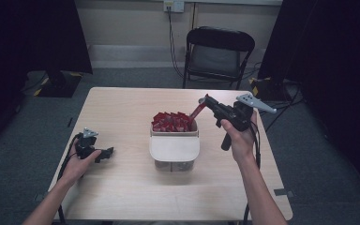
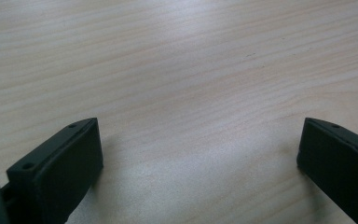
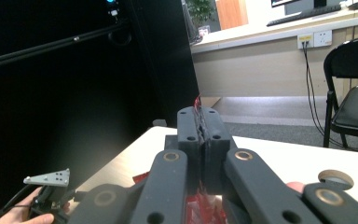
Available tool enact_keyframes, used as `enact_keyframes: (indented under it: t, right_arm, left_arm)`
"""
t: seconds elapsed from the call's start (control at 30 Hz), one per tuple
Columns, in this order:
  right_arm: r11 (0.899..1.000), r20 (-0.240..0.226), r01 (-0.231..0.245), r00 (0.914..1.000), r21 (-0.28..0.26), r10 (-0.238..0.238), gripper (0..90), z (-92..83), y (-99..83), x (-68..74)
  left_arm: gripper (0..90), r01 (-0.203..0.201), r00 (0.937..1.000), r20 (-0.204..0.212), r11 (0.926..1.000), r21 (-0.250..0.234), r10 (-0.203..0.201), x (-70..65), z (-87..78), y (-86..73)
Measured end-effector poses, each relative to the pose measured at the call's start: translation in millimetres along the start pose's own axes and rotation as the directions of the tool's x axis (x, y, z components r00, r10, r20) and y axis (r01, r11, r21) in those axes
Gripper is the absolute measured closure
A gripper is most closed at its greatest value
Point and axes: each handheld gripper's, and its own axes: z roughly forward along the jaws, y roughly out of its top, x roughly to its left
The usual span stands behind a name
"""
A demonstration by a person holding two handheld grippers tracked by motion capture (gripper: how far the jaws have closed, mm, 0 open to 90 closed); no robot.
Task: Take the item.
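We are lifting one thin red foil sachet (image 1: 197,111) out of the white-lidded clear plastic container (image 1: 174,149) that sits at the middle of the pale wooden table (image 1: 122,197), packed with more red sachets (image 1: 171,122). To do this step well, we judge that the pull should go straight up and away from the rim, slow enough that the neighbouring packets do not ride out with it, and that the grip should stay near the sachet's top edge so the foil does not tear or slip.

The right gripper (image 1: 205,100) is clenched on that sachet: in the right gripper view its two black jaws stand pressed together with a sliver of red foil (image 3: 197,101) pinched at their tips. The sachet hangs slanted from the tips, its lower end just above the container's far right corner.

The left gripper (image 1: 108,153) rests low on the table, well apart from the container, released; its jaws stand wide over bare wood, holding nothing.
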Motion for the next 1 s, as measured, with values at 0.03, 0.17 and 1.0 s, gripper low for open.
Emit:
enact_keyframes:
  t: [0.03, 0.17, 1.0]
  right_arm:
    - [1.000, 0.000, 0.001, 1.0000, -0.003, -0.001, 88.8, -1.0, 1.1, -0.2]
    - [1.000, 0.007, 0.000, 1.0000, -0.017, 0.000, 88.8, -5.3, 4.9, -3.1]
    - [0.998, 0.098, -0.012, 0.9951, -0.055, 0.017, 88.8, -18.1, 6.6, -31.7]
  left_arm:
    - [0.0, 0.000, 1.0000, 0.000, 1.0000, 0.000, 0.000, 0.0, 0.0, 0.0]
    - [0.0, 0.000, 1.0000, 0.000, 1.0000, 0.000, 0.000, 0.0, 0.0, 0.0]
    - [0.0, 0.000, 1.0000, 0.000, 1.0000, 0.000, 0.000, 0.0, 0.0, 0.0]
